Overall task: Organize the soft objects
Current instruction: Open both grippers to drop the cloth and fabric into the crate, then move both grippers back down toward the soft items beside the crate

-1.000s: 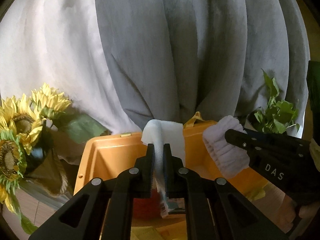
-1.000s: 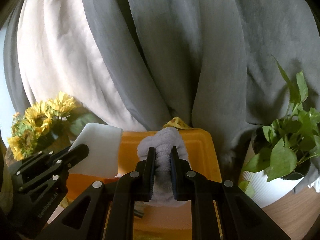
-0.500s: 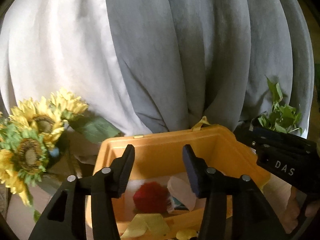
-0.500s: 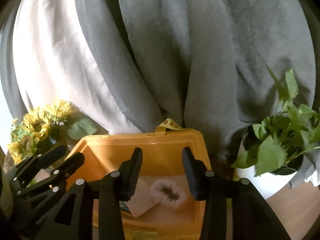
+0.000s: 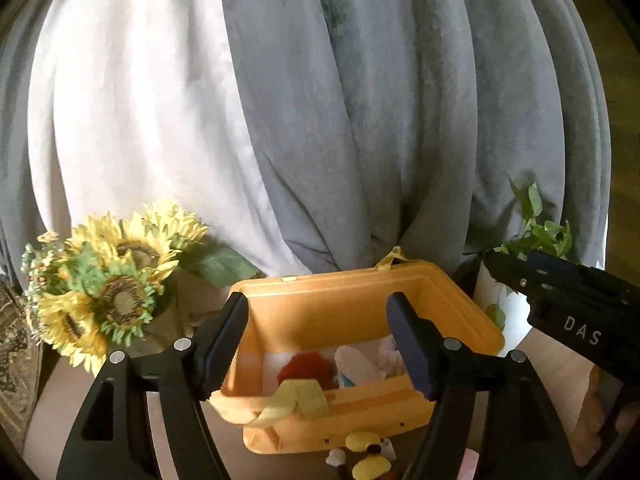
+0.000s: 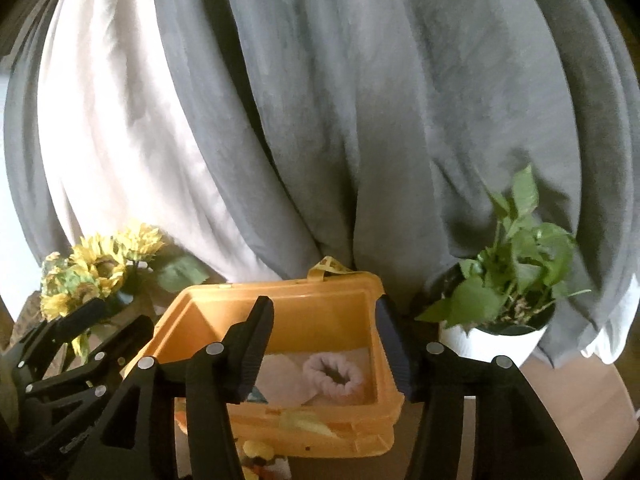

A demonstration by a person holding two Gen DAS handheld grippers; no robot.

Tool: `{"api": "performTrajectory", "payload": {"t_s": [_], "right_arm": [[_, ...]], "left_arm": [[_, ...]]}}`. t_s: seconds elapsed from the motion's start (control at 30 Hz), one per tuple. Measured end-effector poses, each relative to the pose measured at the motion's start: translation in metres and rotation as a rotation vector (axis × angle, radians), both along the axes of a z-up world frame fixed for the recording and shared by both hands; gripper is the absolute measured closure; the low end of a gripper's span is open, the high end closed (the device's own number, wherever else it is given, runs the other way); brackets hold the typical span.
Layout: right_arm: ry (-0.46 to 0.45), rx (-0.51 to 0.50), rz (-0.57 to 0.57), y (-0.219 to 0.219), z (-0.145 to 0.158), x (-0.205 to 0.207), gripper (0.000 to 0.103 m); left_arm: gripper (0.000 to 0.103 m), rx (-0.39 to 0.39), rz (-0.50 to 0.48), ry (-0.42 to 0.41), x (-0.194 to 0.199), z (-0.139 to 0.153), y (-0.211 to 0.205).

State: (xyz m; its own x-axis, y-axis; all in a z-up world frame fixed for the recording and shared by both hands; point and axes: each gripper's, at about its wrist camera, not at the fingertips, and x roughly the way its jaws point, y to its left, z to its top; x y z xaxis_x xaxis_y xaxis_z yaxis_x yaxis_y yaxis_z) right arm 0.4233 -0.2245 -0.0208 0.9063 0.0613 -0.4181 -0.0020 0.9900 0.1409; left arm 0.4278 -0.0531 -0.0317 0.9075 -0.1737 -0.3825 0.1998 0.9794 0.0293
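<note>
Looking at both wrist views, the left gripper and right gripper hang with jaws spread and nothing between them; both sets of jaws have just been opening. They sit side by side, tilted down toward the orange bin, which stands toward the far edge of the table between the sunflowers and the potted plant.

The soft stuff is down inside the bin. A fuzzy pink scrunchie lies on the bin floor next to a pale folded cloth, and from the left side a red pom-pom thing shows too. A yellow ribbon drapes over the near wall.

Handling-wise, I'd guess all of this is feather-light and squashy, nothing fragile. The scrunchie should compress a lot, so pinching across one side of the ring seems the safest hold. The cloth is floppy; grabbing a folded edge would probably keep it from unfurling.

In front of the bin there's a small yellow plush toy on the table, partly hidden, likely next up.
</note>
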Motion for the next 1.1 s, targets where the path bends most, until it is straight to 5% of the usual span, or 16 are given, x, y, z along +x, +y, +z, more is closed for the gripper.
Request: {"api": "performTrajectory", "payload": {"t_s": [0.53, 1.1], "right_arm": [[-0.018, -0.005, -0.012, 0.005, 0.007, -0.062, 0.047], [0.012, -0.001, -0.016, -0.009, -0.003, -0.117, 0.047]], "left_arm": [[0.03, 0.036, 0.022, -0.063, -0.071, 0.012, 0.006], [0.03, 0.041, -0.017, -0.026, -0.128, -0.002, -0.018]]}}
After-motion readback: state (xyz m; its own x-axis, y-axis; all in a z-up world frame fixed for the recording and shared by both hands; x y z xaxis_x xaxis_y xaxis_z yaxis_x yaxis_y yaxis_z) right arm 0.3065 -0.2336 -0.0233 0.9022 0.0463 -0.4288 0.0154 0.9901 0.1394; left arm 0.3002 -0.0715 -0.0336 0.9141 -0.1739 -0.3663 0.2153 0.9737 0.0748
